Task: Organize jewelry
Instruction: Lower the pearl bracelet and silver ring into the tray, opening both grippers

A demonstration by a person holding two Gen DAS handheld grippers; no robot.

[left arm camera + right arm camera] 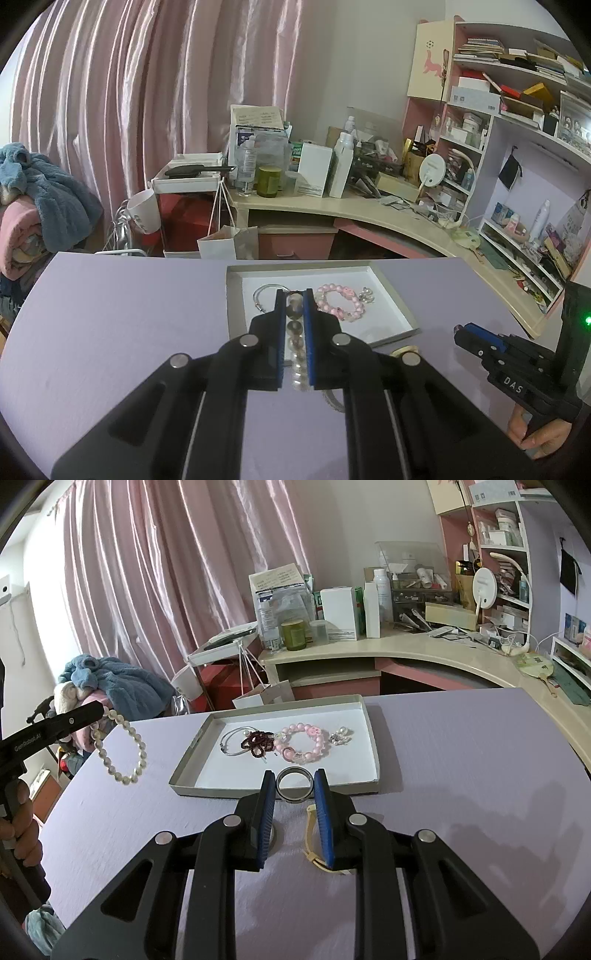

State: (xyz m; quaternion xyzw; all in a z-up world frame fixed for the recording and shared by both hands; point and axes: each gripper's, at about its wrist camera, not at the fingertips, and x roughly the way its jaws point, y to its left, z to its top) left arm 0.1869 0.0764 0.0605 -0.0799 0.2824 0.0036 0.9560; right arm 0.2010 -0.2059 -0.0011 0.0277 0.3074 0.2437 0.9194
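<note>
My left gripper is shut on a pearl bracelet, which hangs from it above the table's left side in the right wrist view. A shallow white tray holds a silver bangle, a dark red beaded piece, a pink bead bracelet and small silver earrings. My right gripper is open, low over the table just before the tray's near rim. A silver ring bangle lies between its fingertips. A yellow strap lies by its right finger.
The lilac table ends at a cluttered cream desk with bottles, boxes and a round mirror. Shelves stand at the right. Pink curtains hang behind. A pile of blue and pink blankets sits at the left.
</note>
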